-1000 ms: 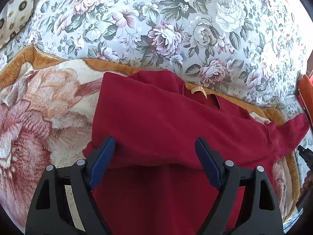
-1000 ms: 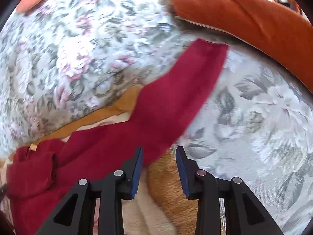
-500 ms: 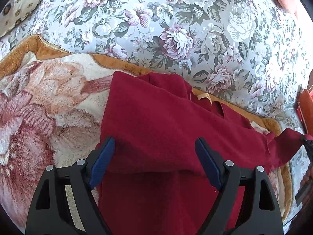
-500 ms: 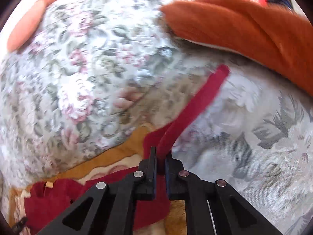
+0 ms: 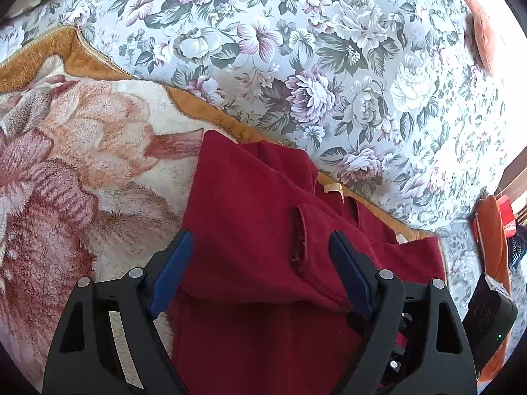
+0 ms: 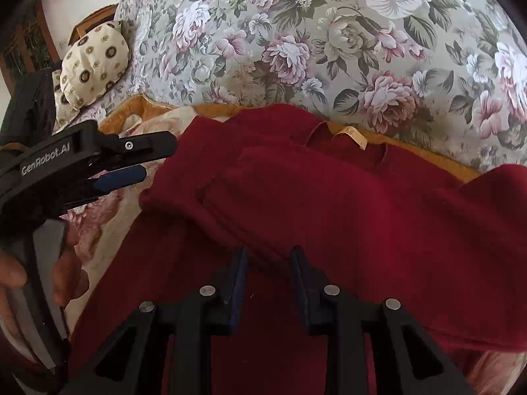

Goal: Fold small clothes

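Observation:
A dark red long-sleeved top [image 5: 257, 217] lies on a plush blanket [image 5: 82, 151], neck label toward the floral bedspread. Both sleeves lie folded across its chest; one cuff [image 5: 298, 237] shows in the middle. My left gripper [image 5: 260, 270] is wide open and empty, just above the folded sleeves. My right gripper [image 6: 268, 279] is open with a narrow gap, empty, hovering over the top [image 6: 329, 217] above the folded sleeve. The left gripper [image 6: 131, 161] also shows at the left of the right wrist view.
A floral bedspread [image 5: 296, 49] covers the bed beyond the blanket. A spotted cream pillow [image 6: 92, 62] lies at the far left. An orange cushion [image 5: 490, 230] lies at the right edge. The right gripper's body [image 5: 487, 312] shows at lower right of the left wrist view.
The right gripper shut on the spread sleeve, carried it left across the top, and released it there. The left gripper stayed open and edged slightly forward.

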Tool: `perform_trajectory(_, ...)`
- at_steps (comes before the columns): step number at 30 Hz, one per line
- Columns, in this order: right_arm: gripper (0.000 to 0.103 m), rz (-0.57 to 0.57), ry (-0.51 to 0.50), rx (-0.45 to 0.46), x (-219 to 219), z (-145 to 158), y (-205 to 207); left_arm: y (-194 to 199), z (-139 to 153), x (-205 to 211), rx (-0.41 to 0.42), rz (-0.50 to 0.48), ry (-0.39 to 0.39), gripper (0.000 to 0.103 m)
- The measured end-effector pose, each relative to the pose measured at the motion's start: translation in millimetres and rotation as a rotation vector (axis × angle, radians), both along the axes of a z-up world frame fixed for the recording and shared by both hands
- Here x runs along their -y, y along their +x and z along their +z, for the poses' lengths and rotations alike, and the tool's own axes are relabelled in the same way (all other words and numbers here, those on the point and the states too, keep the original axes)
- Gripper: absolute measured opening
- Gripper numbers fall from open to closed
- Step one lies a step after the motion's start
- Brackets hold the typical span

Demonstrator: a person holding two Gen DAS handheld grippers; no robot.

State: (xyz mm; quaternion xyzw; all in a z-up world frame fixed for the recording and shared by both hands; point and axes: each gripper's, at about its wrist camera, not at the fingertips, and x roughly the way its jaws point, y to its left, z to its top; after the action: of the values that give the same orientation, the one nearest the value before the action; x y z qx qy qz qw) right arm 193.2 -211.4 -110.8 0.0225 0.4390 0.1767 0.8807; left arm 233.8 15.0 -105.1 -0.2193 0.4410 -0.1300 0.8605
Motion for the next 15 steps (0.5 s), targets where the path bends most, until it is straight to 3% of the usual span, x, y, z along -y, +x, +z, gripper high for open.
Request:
perform_trajectory(8,0.029,-0.073,0.055,0.032,39,26,-10,5,-5,15,-0.017,-0.07,-0.054,0.084)
perform_trajectory(15,0.029,-0.157,0.126,0.044,77,26,-36,24,-20,49,-0.096,-0.132,0.019,0.084)
